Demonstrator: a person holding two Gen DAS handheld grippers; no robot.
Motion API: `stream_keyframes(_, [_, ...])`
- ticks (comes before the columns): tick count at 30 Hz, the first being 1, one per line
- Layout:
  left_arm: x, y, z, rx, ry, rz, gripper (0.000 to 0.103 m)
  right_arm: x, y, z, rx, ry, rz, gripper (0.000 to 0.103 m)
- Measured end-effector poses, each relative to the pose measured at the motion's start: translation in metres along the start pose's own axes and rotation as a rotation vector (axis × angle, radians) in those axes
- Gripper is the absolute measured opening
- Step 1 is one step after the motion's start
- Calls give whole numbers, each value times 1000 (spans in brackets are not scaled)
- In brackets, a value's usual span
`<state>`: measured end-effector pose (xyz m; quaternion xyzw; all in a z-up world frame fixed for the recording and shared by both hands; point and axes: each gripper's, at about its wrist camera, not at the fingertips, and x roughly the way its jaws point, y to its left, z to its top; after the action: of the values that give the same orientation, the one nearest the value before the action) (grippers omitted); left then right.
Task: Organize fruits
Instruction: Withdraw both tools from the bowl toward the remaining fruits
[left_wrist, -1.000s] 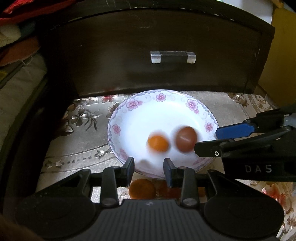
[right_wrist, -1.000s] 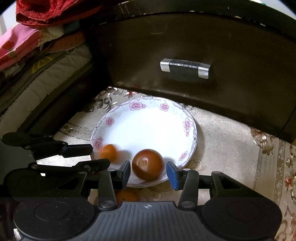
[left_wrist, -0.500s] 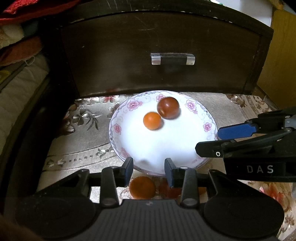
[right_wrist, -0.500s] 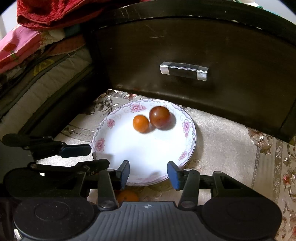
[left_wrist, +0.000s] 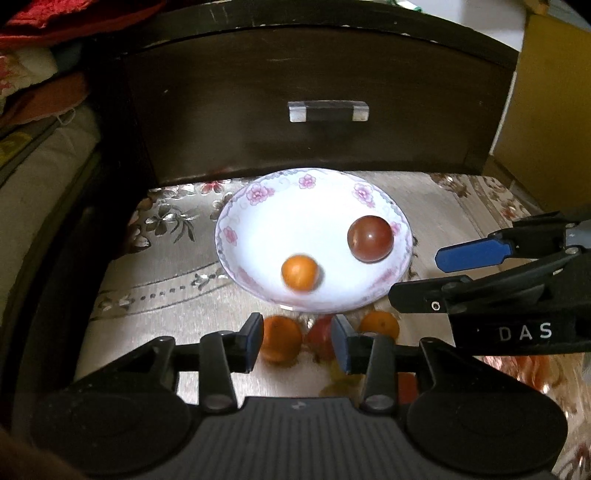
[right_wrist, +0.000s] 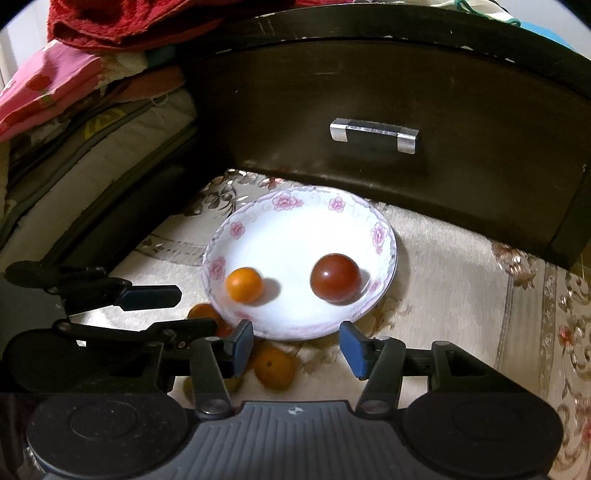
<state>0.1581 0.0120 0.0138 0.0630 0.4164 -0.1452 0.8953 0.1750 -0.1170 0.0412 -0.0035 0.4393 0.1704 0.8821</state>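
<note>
A white plate with pink flowers (left_wrist: 258, 206) (right_wrist: 295, 206) lies on the floral cloth. On it are a small orange fruit (left_wrist: 300, 273) (right_wrist: 244, 285) and a dark red round fruit (left_wrist: 370, 239) (right_wrist: 335, 278), apart from each other. Several more fruits lie on the cloth in front of the plate, among them an orange one (left_wrist: 281, 339) (right_wrist: 275, 368). My left gripper (left_wrist: 297, 341) is open and empty just before the plate's near rim. My right gripper (right_wrist: 297, 347) is open and empty at the same rim; it also shows in the left wrist view (left_wrist: 436, 277).
A dark wooden drawer front with a metal handle (left_wrist: 328, 111) (right_wrist: 375, 134) stands right behind the plate. Folded bedding (right_wrist: 74, 110) is stacked at the left. A yellow box (left_wrist: 546, 110) stands at the right.
The two fruits have rolled from the plate's far side back toward its near side and spread apart. Both grippers have pulled back a little and stay open.
</note>
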Motion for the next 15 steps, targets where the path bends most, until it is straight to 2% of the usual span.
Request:
stream_keyframes(9, [-17,6,-22,27,22,-5,49,-17,17,-22,-19,21,2,54])
stream_keyframes(15, [-28,21,-26,-17,16,-4,50,-18,29,-41,-42,67,-7,55])
